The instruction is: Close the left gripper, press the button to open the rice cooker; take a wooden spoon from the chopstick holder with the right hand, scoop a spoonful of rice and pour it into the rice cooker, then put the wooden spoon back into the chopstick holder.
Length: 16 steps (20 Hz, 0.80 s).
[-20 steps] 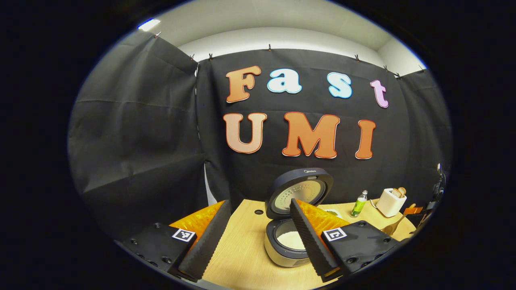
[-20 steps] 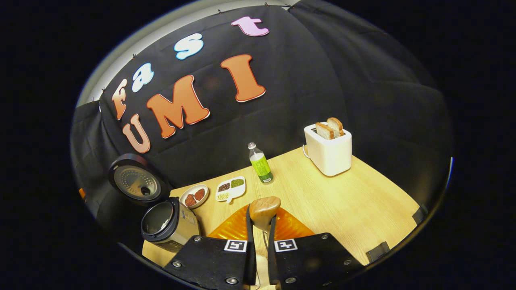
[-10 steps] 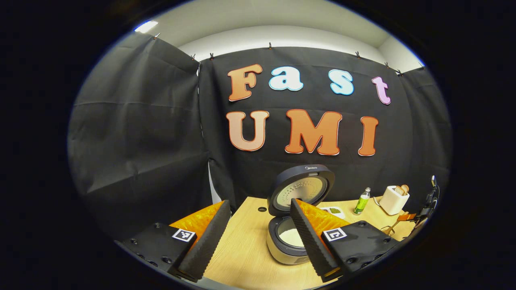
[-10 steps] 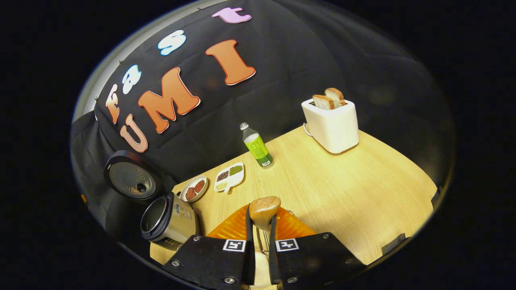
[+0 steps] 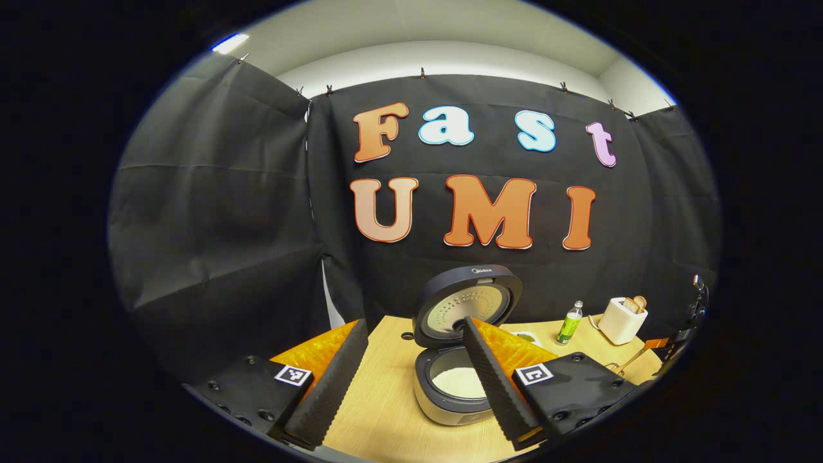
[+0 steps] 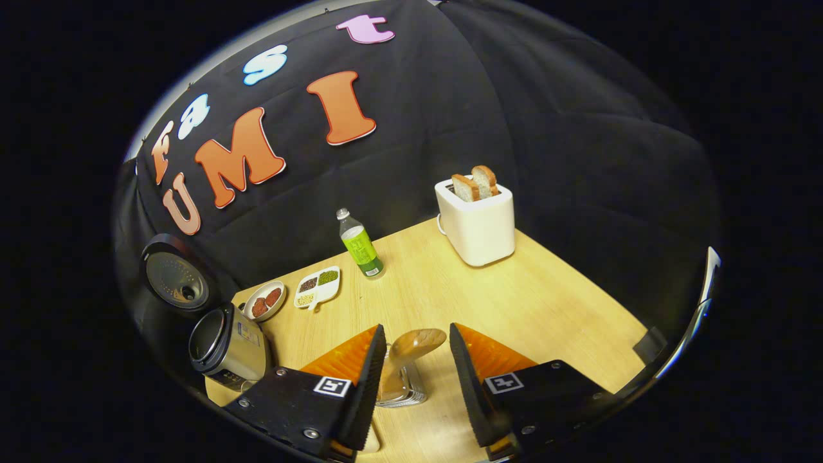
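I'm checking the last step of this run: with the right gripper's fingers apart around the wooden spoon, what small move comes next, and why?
Probably lift the right gripper straight away: its jaws stand open, the wooden spoon stands in the chopstick holder, and rice lies in the open rice cooker.

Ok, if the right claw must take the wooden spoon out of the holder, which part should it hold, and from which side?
Probably the neck just under the rounded head of the wooden spoon, which stands up out of the holder, leaning a little. Come from above, where the right claw is now, open with one finger on each side. The lower handle is inside the holder.
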{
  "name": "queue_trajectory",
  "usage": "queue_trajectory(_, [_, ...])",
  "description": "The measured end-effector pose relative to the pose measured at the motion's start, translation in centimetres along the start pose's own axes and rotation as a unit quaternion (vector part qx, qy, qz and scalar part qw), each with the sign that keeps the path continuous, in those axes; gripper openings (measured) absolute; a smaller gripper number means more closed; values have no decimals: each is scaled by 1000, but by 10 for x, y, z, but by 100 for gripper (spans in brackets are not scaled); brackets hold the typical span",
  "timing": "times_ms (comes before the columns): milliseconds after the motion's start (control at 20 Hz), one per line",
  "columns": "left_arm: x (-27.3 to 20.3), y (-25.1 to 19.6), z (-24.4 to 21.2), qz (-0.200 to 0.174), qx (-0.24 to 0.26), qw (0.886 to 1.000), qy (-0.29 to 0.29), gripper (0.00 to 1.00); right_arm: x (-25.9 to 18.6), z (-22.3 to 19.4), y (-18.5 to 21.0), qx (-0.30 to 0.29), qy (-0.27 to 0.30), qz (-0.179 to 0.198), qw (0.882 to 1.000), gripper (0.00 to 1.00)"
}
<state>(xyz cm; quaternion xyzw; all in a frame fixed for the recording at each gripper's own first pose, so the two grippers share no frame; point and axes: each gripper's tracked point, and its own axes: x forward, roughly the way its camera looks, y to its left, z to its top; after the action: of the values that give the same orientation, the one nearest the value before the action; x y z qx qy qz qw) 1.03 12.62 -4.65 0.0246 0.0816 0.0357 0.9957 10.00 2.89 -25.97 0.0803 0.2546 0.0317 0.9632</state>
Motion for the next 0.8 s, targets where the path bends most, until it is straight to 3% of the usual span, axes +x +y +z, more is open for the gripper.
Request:
queue_trajectory(250, [6,-13,5,-14,-3,1000,-6,98,-37,53,-9,-42,-46,-40,997,93])
queue_trajectory(550, [22,-36,27,-36,-21,999,-13,99,-94,114,21,-65,-104,-49,991,94])
queue_trajectory(800, [76,-71,85,-64,-3,998,-29,98,-130,141,58,-77,-143,-27,986,94])
